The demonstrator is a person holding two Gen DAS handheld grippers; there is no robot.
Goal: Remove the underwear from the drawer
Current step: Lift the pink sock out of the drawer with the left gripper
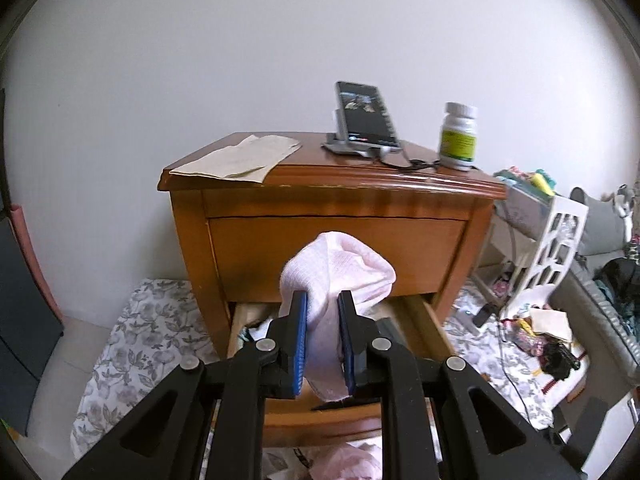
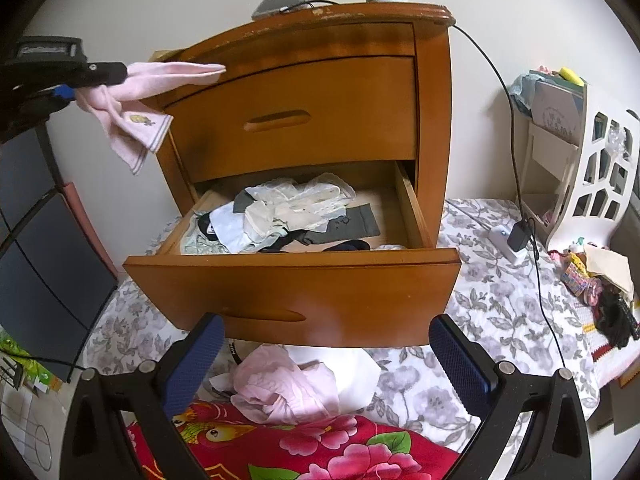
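A pale pink pair of underwear [image 1: 336,276] hangs pinched between the blue pads of my left gripper [image 1: 323,304], held up in front of the wooden nightstand [image 1: 332,236]. From the right wrist view the same pink underwear [image 2: 132,100] dangles at the upper left, clear of the pulled-out lower drawer [image 2: 296,288], with the left gripper [image 2: 108,74] shut on it. Inside the drawer lie white lace, grey and black garments [image 2: 280,216]. My right gripper [image 2: 324,340] stands open below the drawer front with nothing between its fingers.
On the nightstand top sit a phone on a stand [image 1: 364,120], a pill bottle [image 1: 459,136] and folded paper [image 1: 240,158]. Pink and white clothes [image 2: 288,388] lie on the floral sheet [image 2: 460,320] below the drawer. A white rack [image 2: 592,176] and clutter stand right.
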